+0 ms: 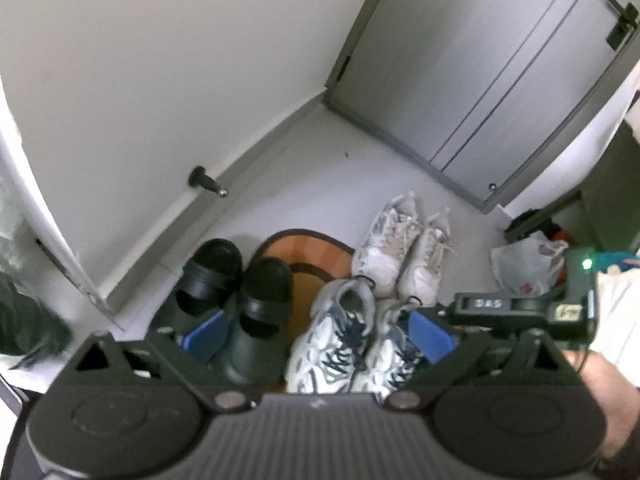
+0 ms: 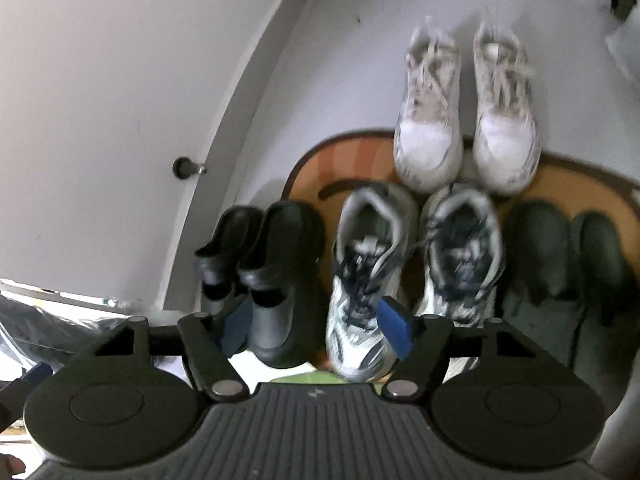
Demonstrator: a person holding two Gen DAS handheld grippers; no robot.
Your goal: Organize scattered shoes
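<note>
Standing in neat pairs near the wall, the shoes fill the floor under both cameras. In the right wrist view the black clogs [image 2: 264,264] sit at the left, side by side, their heels toward the door and their toes toward the camera. Just beside them, the grey-and-white sneakers with dark laces [image 2: 416,264] stand parallel, partly on an orange doormat [image 2: 352,156]. Beyond those, the white sneakers [image 2: 464,108] face the other way, their toes on the mat's far edge, close to the heels of the grey pair. At the right a pair of dark green slippers [image 2: 560,256] rests on the mat, blurred.

Above the clogs and the nearer grey sneaker hangs the right gripper [image 2: 316,330], its blue pads [image 2: 396,330] spread apart and pressing on nothing; whether they touch a shoe cannot be told through the blur.

From the left wrist view the left gripper [image 1: 320,332] also stands wide, its blue pads [image 1: 434,334] apart with nothing between them, over the same clogs [image 1: 240,292] and grey sneakers [image 1: 348,344]. White sneakers [image 1: 400,252] lie farther on. A doorstop [image 1: 206,180] projects from the wall, a grey door [image 1: 500,72] closes the corner, and a plastic bag [image 1: 524,264] lies at the right.
</note>
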